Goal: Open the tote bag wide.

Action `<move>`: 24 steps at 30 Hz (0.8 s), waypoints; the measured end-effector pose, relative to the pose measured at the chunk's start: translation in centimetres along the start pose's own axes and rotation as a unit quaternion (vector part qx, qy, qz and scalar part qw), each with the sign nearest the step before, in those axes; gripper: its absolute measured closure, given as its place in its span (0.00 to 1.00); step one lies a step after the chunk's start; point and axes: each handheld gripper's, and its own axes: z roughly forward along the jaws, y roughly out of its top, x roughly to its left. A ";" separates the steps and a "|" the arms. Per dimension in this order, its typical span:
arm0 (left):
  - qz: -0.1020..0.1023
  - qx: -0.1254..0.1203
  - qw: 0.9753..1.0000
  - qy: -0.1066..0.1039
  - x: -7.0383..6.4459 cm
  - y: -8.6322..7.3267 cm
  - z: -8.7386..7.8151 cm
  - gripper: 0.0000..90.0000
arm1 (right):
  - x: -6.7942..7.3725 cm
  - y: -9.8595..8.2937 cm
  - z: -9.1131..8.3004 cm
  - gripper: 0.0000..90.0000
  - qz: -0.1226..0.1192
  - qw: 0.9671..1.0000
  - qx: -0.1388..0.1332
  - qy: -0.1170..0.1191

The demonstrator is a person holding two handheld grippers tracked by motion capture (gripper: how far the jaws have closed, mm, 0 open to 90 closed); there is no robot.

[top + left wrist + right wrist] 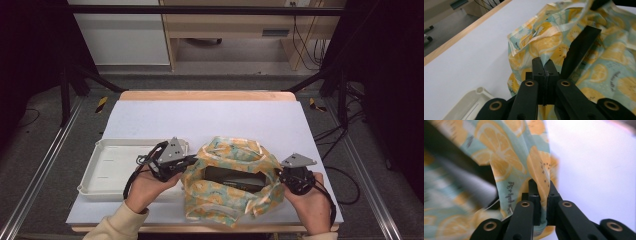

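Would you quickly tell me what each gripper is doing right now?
Left gripper: shut on the fruit-print bag at its rim.
Right gripper: shut on the bag's opposite rim.

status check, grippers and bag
Left gripper shut on bag rim, right gripper shut on opposite rim. Bag held open, dark box inside. Tray alongside.

Glossy, perhaps coated, cloth bag (pixel 231 160)

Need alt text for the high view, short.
Two hand-held grippers, the left gripper and the right gripper, hold open a citrus-print fabric bag on a white table, showing a dark box inside. A white tray sits to the bag's left.
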 end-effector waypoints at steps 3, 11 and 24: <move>0.008 0.009 1.000 -0.005 -0.3 0.0 0.3 1.00 | -0.5 0.6 0.2 0.99 -0.006 1.000 -0.009 -0.021; 0.001 0.012 1.000 0.005 0.1 -0.3 0.7 1.00 | -0.7 1.4 1.7 0.87 -0.010 1.000 -0.008 -0.013; -0.009 -0.021 0.999 0.044 2.7 3.4 1.6 1.00 | 1.3 1.9 -1.0 0.27 -0.007 0.999 -0.050 0.005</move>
